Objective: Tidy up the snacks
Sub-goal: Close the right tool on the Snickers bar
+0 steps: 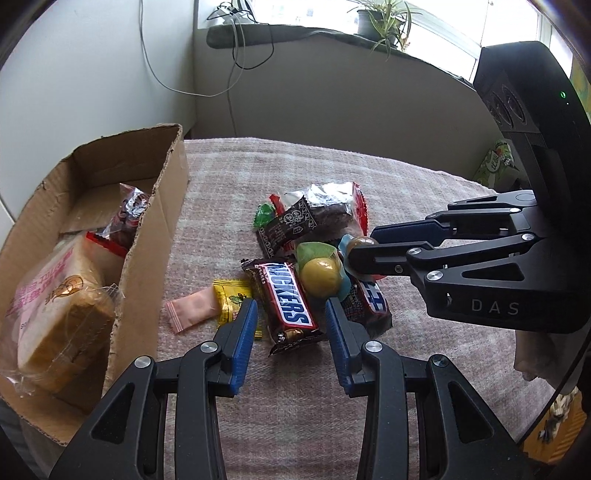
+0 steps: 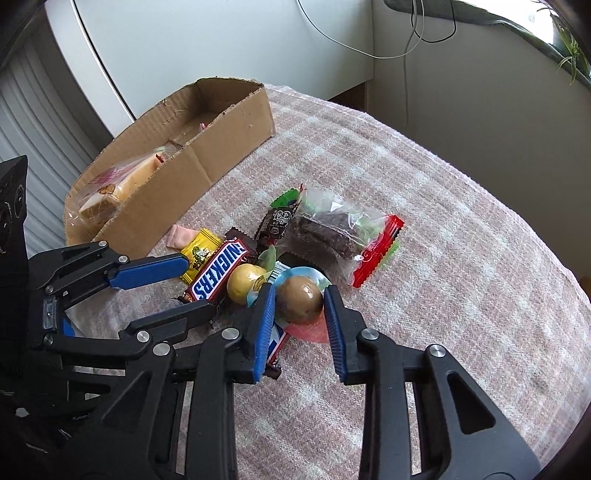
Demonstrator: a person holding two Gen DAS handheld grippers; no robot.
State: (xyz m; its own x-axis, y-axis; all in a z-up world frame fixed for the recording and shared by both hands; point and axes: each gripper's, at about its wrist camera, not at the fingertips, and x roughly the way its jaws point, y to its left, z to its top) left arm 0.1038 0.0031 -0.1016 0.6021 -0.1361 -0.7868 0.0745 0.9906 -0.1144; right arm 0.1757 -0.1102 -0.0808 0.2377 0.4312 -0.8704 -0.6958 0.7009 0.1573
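A pile of snacks lies on the pink checked cloth. A Snickers bar (image 1: 286, 301) (image 2: 218, 274) lies between the open fingers of my left gripper (image 1: 290, 308) (image 2: 177, 286), which straddles it without touching. Next to it are a yellow ball candy (image 1: 319, 277) (image 2: 245, 282) and a brown ball candy (image 2: 299, 300) (image 1: 364, 242). My right gripper (image 2: 299, 301) (image 1: 364, 245) has its pads on both sides of the brown ball. A yellow sachet (image 1: 231, 301), a pink sachet (image 1: 192, 310), a dark wrapped bar (image 1: 291, 225) and a bagged brownie (image 2: 332, 230) lie around.
A cardboard box (image 1: 155, 236) (image 2: 207, 147) stands at the left of the cloth, holding bagged bread (image 1: 55, 314) and a dark snack bag (image 1: 127, 214). A second bar (image 1: 373, 302) lies under the balls. Wall, cables and a windowsill plant (image 1: 384, 22) are behind.
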